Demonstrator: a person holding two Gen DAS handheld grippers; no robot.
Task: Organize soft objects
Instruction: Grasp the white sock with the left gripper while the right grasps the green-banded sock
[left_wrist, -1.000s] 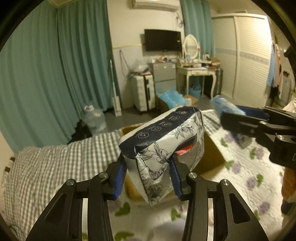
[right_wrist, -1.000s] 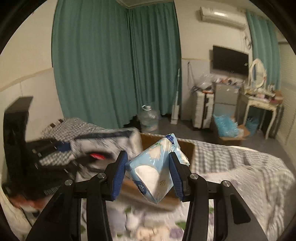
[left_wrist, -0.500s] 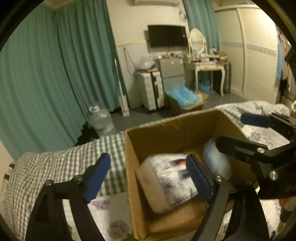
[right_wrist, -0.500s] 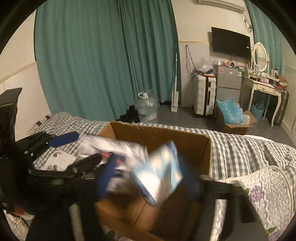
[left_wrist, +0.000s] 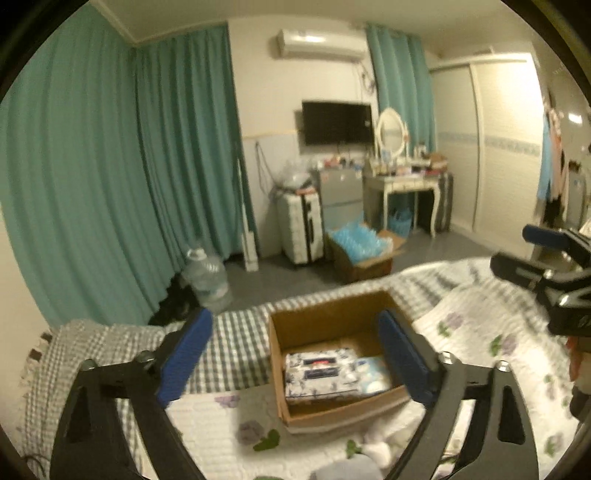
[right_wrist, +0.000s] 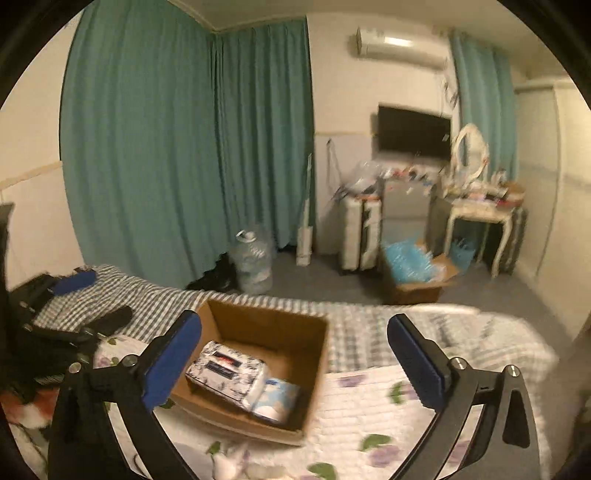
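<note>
**A:** So why's everything parked where it is? Going big to small, with the cardboard box (left_wrist: 334, 325) as our landmark: it sits on the bed (left_wrist: 480, 332), open side up, where the checked cover meets the flowered quilt. We reckon it's there so both hands can get at it from the near side.

**B:** Makes sense. And the soft stuff?

**A:** Both packs are inside the box. The floral tissue pack (left_wrist: 320, 371) lies flat on the box floor, toward its left wall, and the light blue pack (left_wrist: 371, 374) is tucked right beside it, against the right wall. Flat and side by side is our guess at the tidiest fit, since squashy packs don't stand up well.

**B:** What about our tools?

**A:** The left tool (left_wrist: 295, 363) is spread wide with nothing between its pads; its jaws have just been opening. Same for the right tool (right_wrist: 293, 363), spread and empty, jaws also just opened. Both hang above and on the near side of the box, not touching it or the packs.

**B:** So both are let go on purpose?

**A:** That's our read. Spread and clear of the box, neither one can drag a pack back out. Whether more soft things are waiting near the box, we can't tell; the blur at its near edge is unclear.
</note>
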